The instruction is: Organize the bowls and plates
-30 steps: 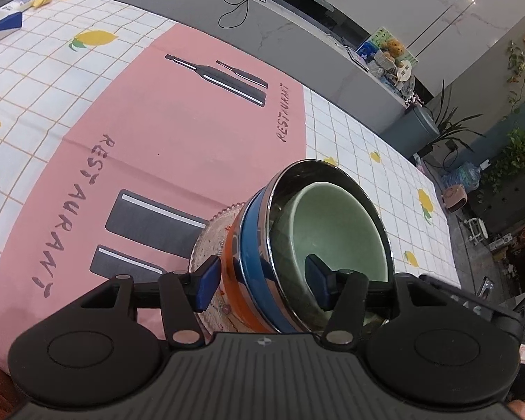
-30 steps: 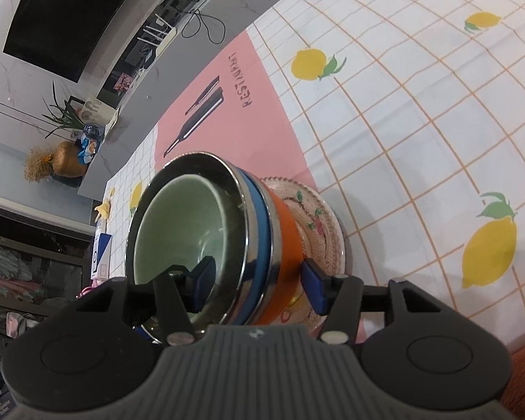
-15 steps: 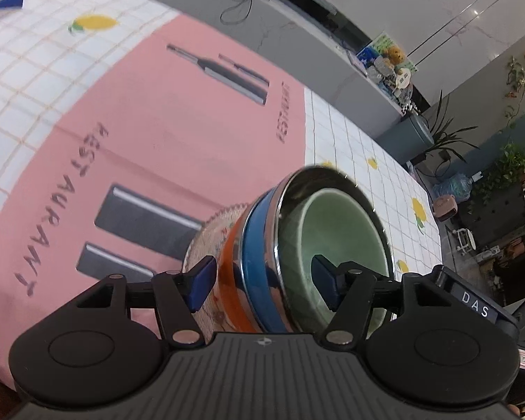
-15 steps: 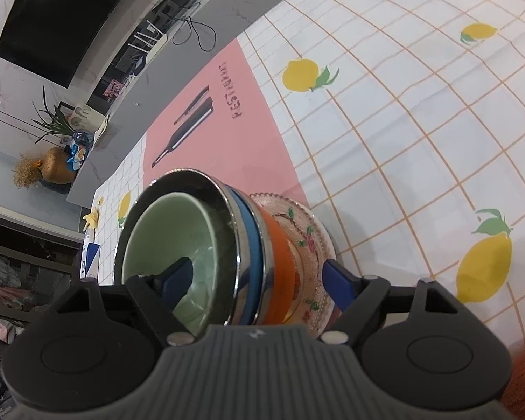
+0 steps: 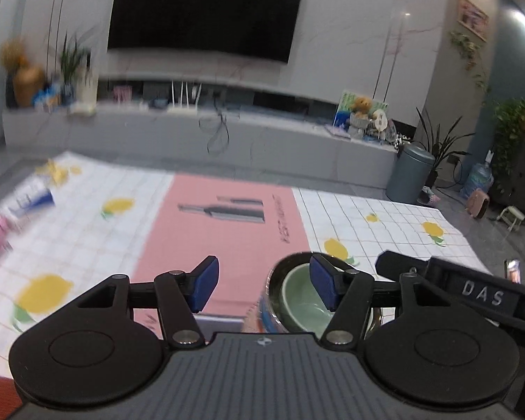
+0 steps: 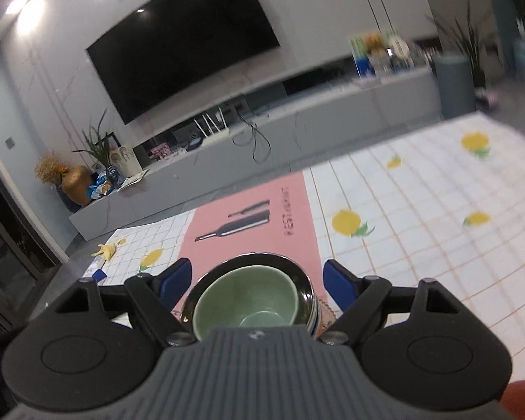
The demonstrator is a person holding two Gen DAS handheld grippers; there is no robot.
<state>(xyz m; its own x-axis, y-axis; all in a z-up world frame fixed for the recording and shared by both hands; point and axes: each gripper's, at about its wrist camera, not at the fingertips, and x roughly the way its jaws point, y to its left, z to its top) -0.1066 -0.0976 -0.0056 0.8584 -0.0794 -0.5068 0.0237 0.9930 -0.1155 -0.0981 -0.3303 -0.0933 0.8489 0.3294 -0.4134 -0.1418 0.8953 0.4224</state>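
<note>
Pale green ceramic bowl [image 6: 248,301] nested in shiny steel bowl [image 6: 299,276], stacked compactly. Left gripper [image 5: 262,285] and right gripper [image 6: 255,278]: fingers wide, holding nothing, clear.

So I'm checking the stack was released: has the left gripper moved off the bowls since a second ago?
Yes. The left gripper has lifted and tilted up: the green bowl sits lower in view, the TV now visible, jaws open.
</note>
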